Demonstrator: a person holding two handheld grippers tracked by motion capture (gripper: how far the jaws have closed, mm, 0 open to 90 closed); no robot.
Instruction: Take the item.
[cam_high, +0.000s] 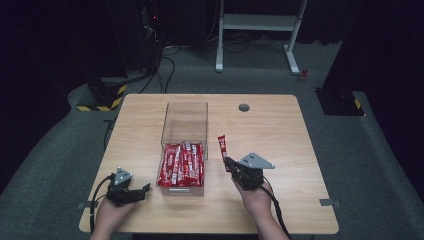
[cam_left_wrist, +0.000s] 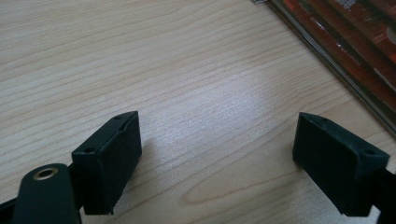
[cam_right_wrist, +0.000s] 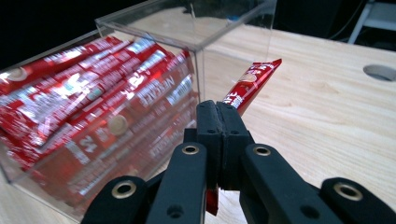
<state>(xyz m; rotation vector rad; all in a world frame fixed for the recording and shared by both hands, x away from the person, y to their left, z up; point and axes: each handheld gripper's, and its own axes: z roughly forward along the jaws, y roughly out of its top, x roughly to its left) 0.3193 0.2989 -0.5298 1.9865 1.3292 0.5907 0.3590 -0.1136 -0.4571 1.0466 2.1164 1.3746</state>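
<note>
Right gripper (cam_high: 231, 164) clamped on one red coffee-stick sachet (cam_high: 222, 146), jaws pressed together over its lower end, sachet angled up and away just beside the right wall of the clear acrylic box (cam_high: 183, 150). Left gripper (cam_high: 144, 189) resting low on the wooden table (cam_high: 280, 130) near the box's front left corner, jaws wide apart, nothing between them.

Possible trouble from here, as a judgement: grip sits near one end of the sachet, so the long free end could swing or droop with any quick turn of the hand. Free tip close to the box wall; a sideways move could catch it on the rim and twist the sachet out of the jaws. Box looks light (thin clear walls, nobody steadying it), so a knock could also slide it across the table. Front part already packed with red sachets (cam_high: 181, 165), so a careless drop could leave the stick lying crooked on top of the pile or hanging over the edge.

Differences between views: the high view gives the whole layout, including the bare rear part of the box and both hands. The right gripper view gives what that one cannot: the closed jaws of the right gripper (cam_right_wrist: 219, 116) up close, the sachet (cam_right_wrist: 250, 84) pinched between them with a red end poking out below, and white lettering on the stacked sachets (cam_right_wrist: 88, 112) behind the box wall (cam_right_wrist: 201, 42). The left gripper view gives the gap between the open left gripper (cam_left_wrist: 215, 154) pads over bare wood grain, with the box's lower edge (cam_left_wrist: 341, 70) at the upper right.
</note>
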